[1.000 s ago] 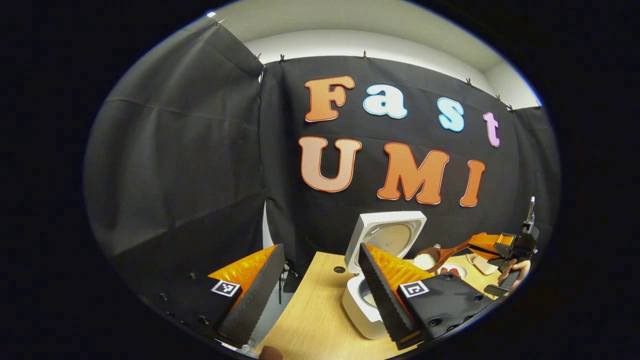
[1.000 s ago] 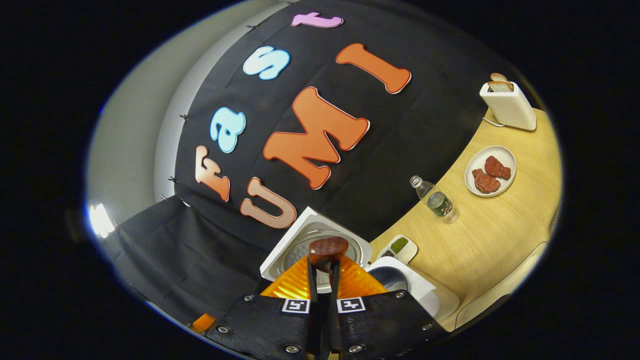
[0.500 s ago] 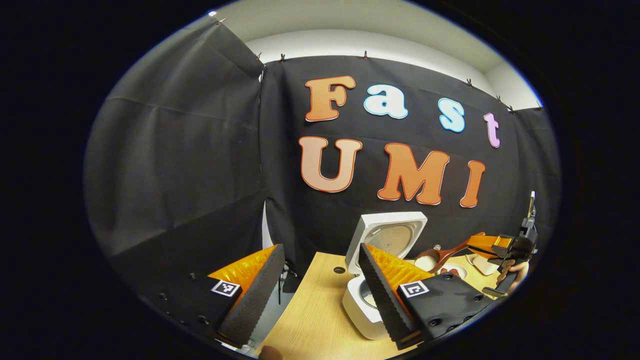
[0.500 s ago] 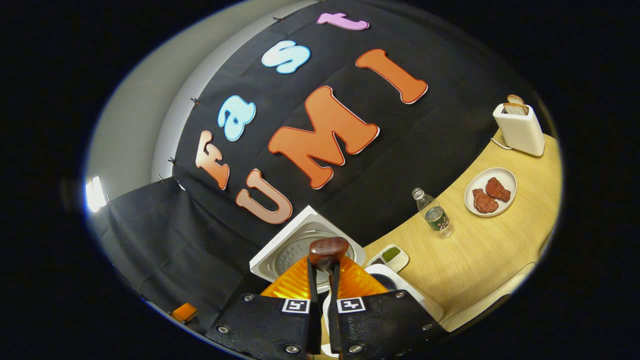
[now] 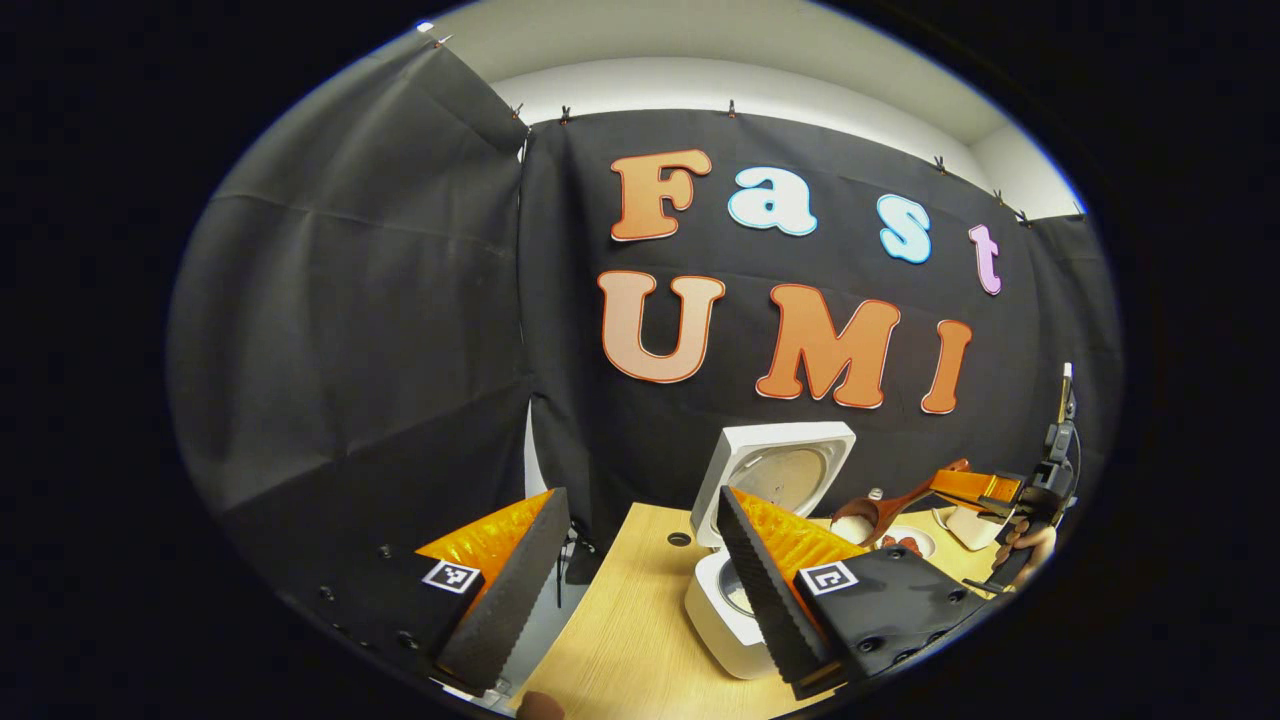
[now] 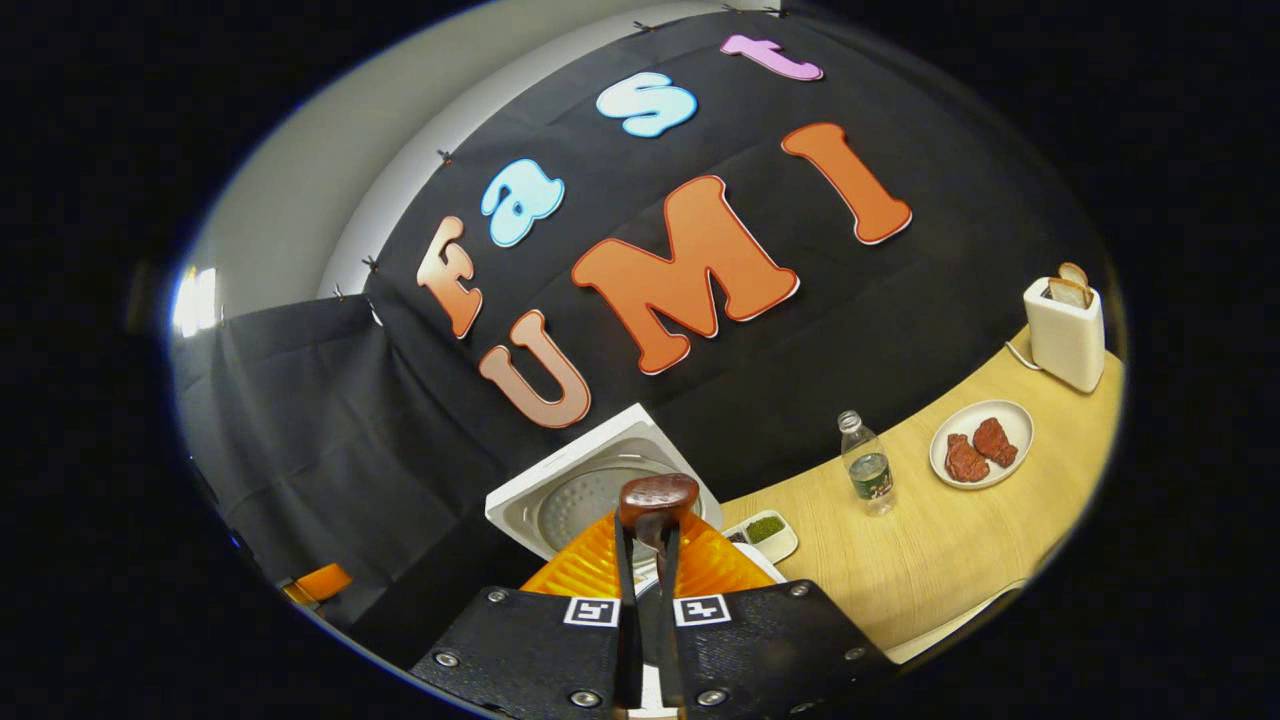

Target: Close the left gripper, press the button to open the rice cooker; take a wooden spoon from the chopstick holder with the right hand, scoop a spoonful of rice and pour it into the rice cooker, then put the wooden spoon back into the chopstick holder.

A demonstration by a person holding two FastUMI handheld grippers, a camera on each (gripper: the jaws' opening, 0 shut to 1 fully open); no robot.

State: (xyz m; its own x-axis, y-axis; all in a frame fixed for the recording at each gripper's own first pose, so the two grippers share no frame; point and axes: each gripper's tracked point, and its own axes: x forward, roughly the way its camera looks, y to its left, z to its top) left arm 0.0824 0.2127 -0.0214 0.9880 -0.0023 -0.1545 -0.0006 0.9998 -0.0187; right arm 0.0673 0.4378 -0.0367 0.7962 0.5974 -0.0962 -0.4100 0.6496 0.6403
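In the right gripper view, the right gripper sits at 6 o'clock, its two fingers pressed together on the handle of the wooden spoon, whose dark bowl stands just past the fingertips. Just beyond it is the rice cooker, lid up, with a small dish of green seasoning beside it toward 4 o'clock. Farther along the table, toward 3 o'clock, come a water bottle, a plate of red meat, and last a toaster holding bread.

In the left gripper view, the left gripper hangs idle at 6 o'clock, fingers wide apart and holding nothing. Behind its right finger the cooker pot stands open, white grains visible inside. At 4 o'clock the spoon's bowl carries a heap of rice beside the cooker, not over the pot.

Judged from this, the pour is not yet finished. The risks: the handle is thin and gripped far from the loaded bowl, so it could twist between the pads and shed rice on the table; tipping before the bowl is over the pot would spill too; and the raised lid stands close enough to be knocked.
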